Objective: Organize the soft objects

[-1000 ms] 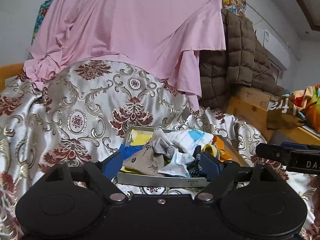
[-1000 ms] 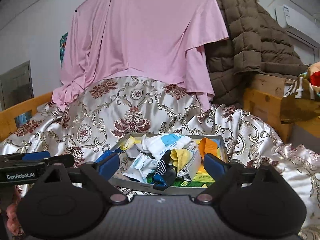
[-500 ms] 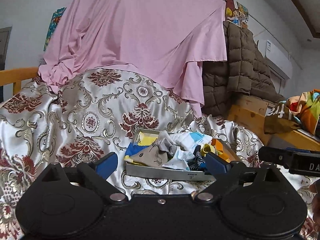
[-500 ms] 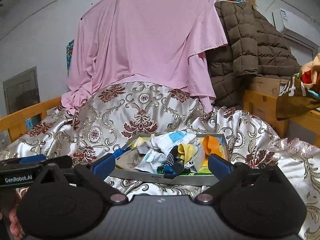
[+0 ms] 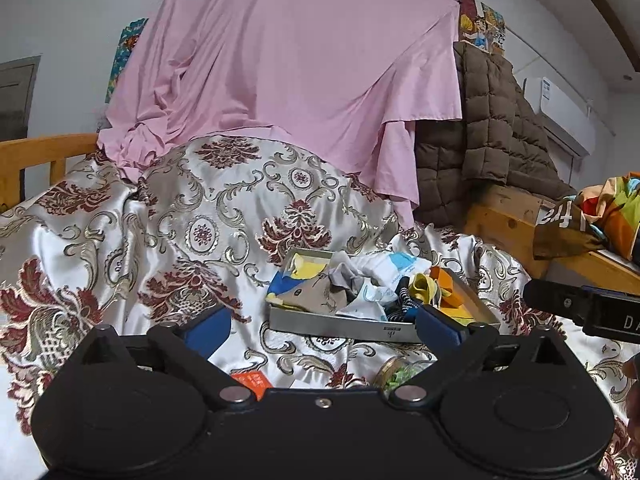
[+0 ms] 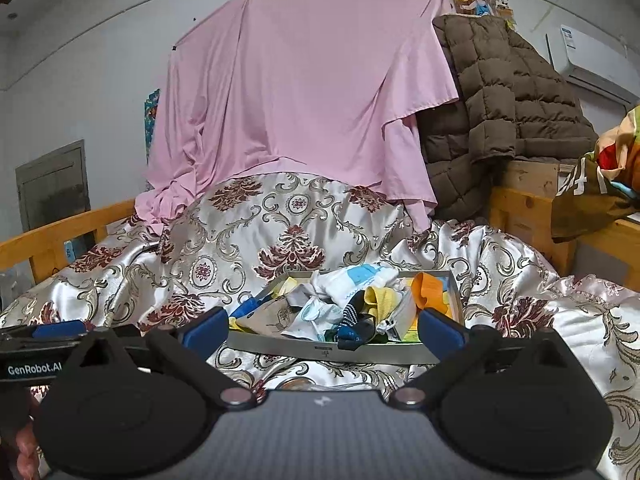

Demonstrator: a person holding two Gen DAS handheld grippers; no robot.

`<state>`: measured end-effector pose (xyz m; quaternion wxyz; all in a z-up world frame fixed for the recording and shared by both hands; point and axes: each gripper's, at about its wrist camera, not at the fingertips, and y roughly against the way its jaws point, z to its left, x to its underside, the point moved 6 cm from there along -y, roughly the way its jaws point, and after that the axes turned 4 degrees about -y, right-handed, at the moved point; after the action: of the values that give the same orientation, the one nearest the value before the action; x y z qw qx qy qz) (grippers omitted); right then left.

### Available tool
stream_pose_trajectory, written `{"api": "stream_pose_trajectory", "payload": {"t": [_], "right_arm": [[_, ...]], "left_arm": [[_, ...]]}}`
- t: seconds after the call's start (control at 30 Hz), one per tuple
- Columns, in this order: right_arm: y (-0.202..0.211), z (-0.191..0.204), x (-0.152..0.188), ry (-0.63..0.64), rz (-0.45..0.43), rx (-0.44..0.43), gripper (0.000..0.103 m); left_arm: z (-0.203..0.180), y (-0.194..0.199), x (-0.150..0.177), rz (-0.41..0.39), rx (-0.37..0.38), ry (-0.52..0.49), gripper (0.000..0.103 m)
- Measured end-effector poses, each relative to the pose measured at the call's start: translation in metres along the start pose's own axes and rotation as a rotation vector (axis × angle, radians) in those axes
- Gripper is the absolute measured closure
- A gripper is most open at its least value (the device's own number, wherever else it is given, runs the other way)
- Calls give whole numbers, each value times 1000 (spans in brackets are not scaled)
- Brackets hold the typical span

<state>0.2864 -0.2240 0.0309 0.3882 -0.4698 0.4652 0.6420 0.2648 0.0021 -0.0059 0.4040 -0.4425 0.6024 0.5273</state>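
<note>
A shallow grey tray lies on the floral satin cover, heaped with small socks and cloths in white, yellow, orange, blue and striped navy. My left gripper hovers short of the tray's front wall. Its jaws are opening and nothing is between the blue fingertips. In the right wrist view the same tray and sock heap sit just ahead of my right gripper. That gripper is wide open and holds nothing.
The satin cover drapes a bed with wooden rails. A pink sheet and a brown quilted jacket hang behind. An orange packet and a jar lie near the left gripper. Colourful fabric rests on the right ledge.
Both grippers have drawn back from the tray, which now looks smaller and farther off. Their jaws stand wider. The orange packet and the jar have come into the left view.
</note>
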Motion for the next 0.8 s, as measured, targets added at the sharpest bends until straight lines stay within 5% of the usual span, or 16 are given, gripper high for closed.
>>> {"api": "stream_pose_trajectory", "payload": {"t": [0.8], "right_arm": [[48,-8,28,-57,34,7,0]], "left_arm": [[-4,57,21,39,-35,-4,2]]}}
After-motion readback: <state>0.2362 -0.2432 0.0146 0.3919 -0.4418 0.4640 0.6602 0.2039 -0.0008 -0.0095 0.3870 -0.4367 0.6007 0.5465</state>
